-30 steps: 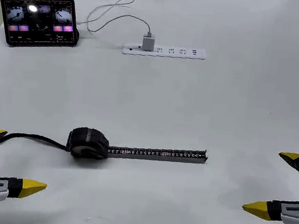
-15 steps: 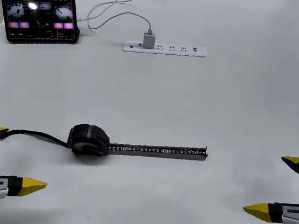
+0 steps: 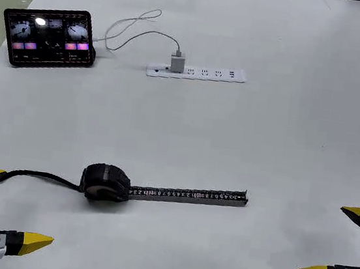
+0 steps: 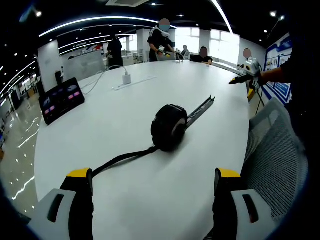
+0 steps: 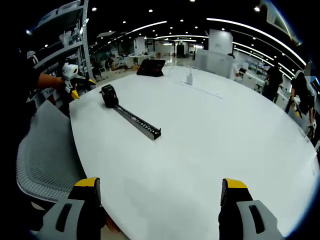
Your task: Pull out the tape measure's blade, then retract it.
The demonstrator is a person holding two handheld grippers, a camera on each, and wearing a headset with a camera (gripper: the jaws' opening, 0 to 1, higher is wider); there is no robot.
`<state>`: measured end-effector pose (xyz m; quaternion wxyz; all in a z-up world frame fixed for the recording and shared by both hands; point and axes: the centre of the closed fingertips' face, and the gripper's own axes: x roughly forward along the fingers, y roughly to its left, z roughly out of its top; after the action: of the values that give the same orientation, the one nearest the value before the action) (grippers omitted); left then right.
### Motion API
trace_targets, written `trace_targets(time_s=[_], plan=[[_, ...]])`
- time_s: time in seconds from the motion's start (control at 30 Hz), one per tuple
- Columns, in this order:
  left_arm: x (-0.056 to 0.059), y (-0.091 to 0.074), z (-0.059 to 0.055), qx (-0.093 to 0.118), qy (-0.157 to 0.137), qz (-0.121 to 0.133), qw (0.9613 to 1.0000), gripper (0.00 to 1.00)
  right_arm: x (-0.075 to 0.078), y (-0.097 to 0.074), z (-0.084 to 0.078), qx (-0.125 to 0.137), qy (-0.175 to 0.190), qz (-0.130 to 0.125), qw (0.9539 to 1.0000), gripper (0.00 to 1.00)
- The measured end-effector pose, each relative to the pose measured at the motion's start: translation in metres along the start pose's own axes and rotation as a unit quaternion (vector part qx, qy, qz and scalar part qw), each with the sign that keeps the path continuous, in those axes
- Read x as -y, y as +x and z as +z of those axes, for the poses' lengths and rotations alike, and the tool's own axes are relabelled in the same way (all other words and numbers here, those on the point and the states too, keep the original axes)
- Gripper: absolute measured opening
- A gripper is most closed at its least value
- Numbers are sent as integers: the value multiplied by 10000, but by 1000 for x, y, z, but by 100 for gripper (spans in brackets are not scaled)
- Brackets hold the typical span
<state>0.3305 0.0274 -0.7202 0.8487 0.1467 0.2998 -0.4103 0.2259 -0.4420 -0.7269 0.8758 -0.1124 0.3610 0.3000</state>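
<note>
A black tape measure [image 3: 104, 183] lies on the white table [image 3: 245, 136], its blade [image 3: 189, 194] pulled out to the right and its black strap [image 3: 40, 176] trailing left. My left gripper [image 3: 6, 208] is open at the table's front left, near the strap's end and touching nothing. In the left gripper view the tape measure [image 4: 169, 127] sits ahead of the left gripper [image 4: 152, 182]. My right gripper [image 3: 340, 245] is open at the front right, well clear of the blade's tip. The right gripper view has the blade [image 5: 137, 122] ahead and left of the right gripper [image 5: 160, 192].
A tablet [image 3: 49, 37] with a lit screen stands at the back left. A white power strip [image 3: 197, 73] with a charger and cable lies at the back middle. A grey mesh chair [image 4: 277, 150] is near the table's edge. People stand in the background.
The head camera has tilted, so everything sits slightly lower in view. Tape measure and blade lie as before; both grippers stay open.
</note>
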Motion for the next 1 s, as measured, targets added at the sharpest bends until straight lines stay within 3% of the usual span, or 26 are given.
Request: trace_targets(time_s=[0.4,1.0], plan=[[-9,1,2,19,59,63,10000,99,-9,-1,-5,-106,-135,70,9998,99],[-3,6,3,-71,46,46,10000,99,-7,-3,-7,-58,-40,57,10000,99]])
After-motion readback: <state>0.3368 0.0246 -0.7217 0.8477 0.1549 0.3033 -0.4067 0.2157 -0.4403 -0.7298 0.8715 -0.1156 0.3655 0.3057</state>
